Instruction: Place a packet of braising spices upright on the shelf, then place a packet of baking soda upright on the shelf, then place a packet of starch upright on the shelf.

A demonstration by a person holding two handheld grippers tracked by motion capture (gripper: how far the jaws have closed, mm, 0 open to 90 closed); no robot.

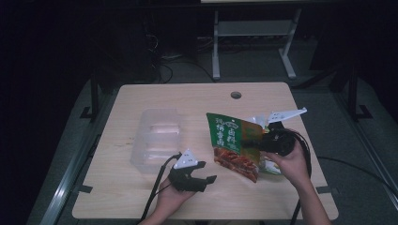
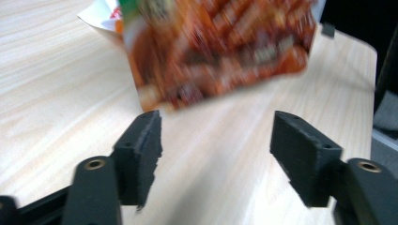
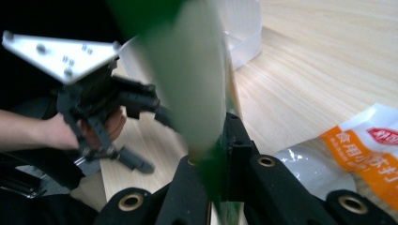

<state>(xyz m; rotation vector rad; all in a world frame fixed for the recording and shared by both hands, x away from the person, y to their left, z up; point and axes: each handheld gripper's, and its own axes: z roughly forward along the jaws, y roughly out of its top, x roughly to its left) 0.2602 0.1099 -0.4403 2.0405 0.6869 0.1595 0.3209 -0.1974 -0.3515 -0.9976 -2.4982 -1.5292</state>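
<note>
**Two tools over the table, one clamped on a green snack pouch**

Two hand-held tools are in use at a light wooden table (image 1: 141, 192). The right tool (image 1: 257, 140) is clamped on the right edge of a green and red snack pouch (image 1: 232, 145), which stands lifted and tilted over the right half of the table, its lower red corner closest to the near edge. In the right gripper view the jaws stand pressed together with the pouch's edge (image 3: 197, 93) pinched between them and rising upward, blurred.

The left tool (image 1: 206, 174) sits near the front edge, left of the pouch and just short of it. Its jaws stand wide apart with nothing between them. In the left gripper view the pouch's red printed face (image 2: 220, 51) hangs just beyond the two open pads (image 2: 141, 150), not touching them.

Other items noted: a clear plastic container (image 1: 157, 138) lies on the left half of the table, far of the left tool. An orange and white packet (image 3: 371, 154) lies flat on the table under and behind the pouch, near the right tool. A round cable hole (image 1: 236, 95) is at the far edge.
</note>
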